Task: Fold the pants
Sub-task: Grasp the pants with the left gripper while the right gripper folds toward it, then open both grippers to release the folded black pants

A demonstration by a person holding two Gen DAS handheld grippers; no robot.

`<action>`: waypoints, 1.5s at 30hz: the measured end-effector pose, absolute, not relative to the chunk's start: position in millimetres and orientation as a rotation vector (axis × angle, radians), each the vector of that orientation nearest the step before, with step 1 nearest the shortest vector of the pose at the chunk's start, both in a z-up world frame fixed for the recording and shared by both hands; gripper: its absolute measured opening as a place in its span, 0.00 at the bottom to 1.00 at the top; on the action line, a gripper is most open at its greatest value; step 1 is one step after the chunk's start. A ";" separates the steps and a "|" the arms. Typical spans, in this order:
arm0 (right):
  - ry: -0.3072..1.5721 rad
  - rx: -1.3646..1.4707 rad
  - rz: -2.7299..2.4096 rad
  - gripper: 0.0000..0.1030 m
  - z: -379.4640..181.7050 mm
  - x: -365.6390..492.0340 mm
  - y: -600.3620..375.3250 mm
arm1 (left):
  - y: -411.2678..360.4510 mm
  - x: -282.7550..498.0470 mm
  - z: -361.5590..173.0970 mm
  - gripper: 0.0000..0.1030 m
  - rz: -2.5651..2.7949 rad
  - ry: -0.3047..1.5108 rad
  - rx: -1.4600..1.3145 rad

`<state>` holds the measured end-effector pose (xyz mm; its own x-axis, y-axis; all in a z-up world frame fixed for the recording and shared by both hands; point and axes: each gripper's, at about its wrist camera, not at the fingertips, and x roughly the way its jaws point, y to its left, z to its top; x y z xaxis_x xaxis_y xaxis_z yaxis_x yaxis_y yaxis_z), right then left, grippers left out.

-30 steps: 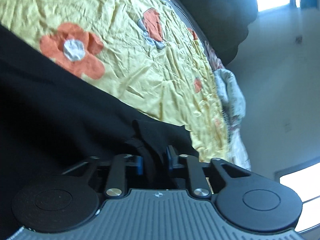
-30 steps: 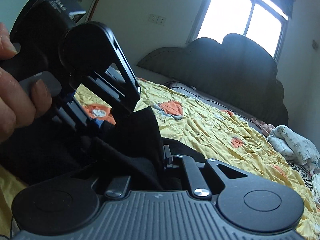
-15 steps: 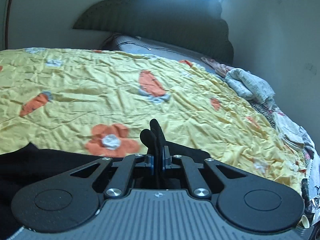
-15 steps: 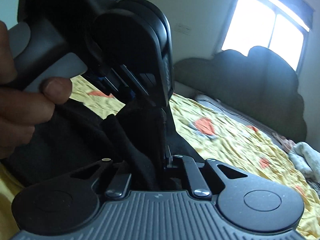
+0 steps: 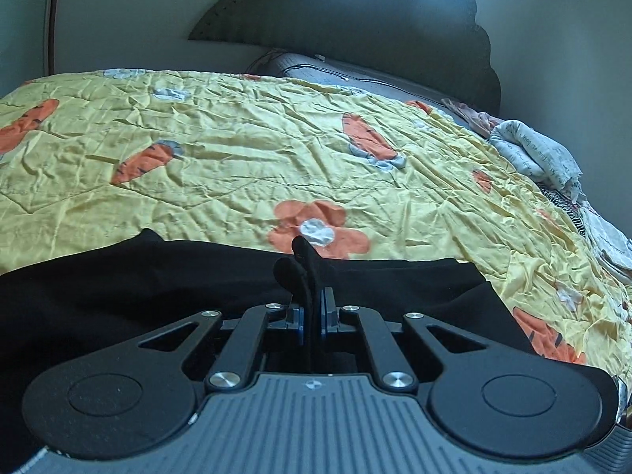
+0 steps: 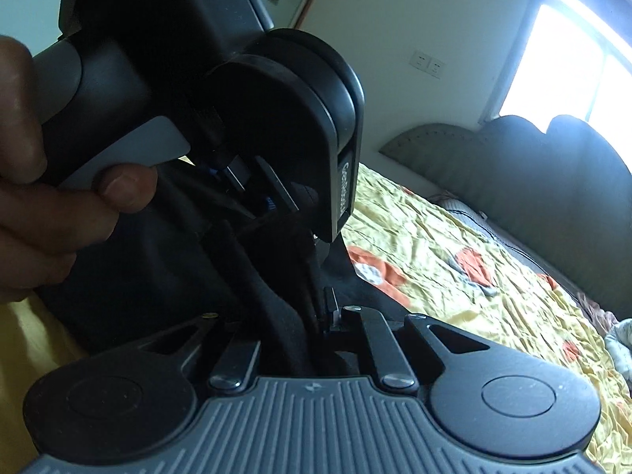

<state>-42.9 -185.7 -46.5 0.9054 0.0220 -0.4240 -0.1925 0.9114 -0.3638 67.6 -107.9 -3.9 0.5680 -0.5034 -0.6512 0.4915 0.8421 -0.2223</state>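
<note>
The left gripper is clenched on a fold of the black pants, which spread at 9 o'clock over the yellow bedspread. The right gripper pinches the same cloth just beside it, at 11 o'clock. Both likely hold one edge together so the layers stay aligned for the fold.

We see the pants as matt black cloth, soft and without sheen, a fold of it pinched in the left tongs. Both tongs, the right tongs too, look like matt black plastic with ribbed grey housings and shiny metal screw heads. The bedspread is thin yellow cloth, finely creased, faintly glossy; the headboard looks padded and matt.
</note>
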 end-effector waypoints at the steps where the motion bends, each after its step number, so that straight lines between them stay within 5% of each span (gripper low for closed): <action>1: 0.428 -0.409 0.120 0.07 -46.8 -41.3 -186.6 | -105.3 67.5 -4.8 0.08 -0.579 0.768 -0.014; 13: 0.492 -0.494 0.116 0.10 -62.4 -21.4 -183.5 | -95.1 74.1 -30.9 0.09 -0.548 0.807 -0.001; 17: 0.487 -0.552 0.088 0.25 -63.9 -24.9 -180.1 | -91.3 76.1 -31.5 0.32 -0.535 0.814 -0.002; 19: 0.491 -0.566 0.081 0.29 -62.6 -30.6 -180.0 | -87.6 76.8 -30.8 0.34 -0.531 0.812 -0.020; 22: 0.525 -0.539 0.136 0.30 -55.2 -43.3 -180.7 | -84.5 78.0 -30.2 0.35 -0.519 0.804 -0.019; 23: 0.547 -0.520 0.175 0.30 -50.8 -47.5 -184.8 | -84.4 78.2 -30.1 0.23 -0.518 0.803 -0.015; 28: 0.557 -0.250 0.315 0.30 -13.6 -64.5 -229.3 | -86.3 70.9 -27.0 0.23 -0.494 0.774 0.041; 45: 0.618 -0.057 0.086 0.30 -36.8 -22.8 -233.0 | -72.9 56.5 -24.8 0.59 -0.361 0.759 0.099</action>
<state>-22.8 -233.0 -36.8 0.8118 0.0632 -0.5805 -0.0973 0.9949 -0.0277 56.5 -72.9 -24.8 0.6675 -0.2845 -0.6882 0.3553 0.9338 -0.0415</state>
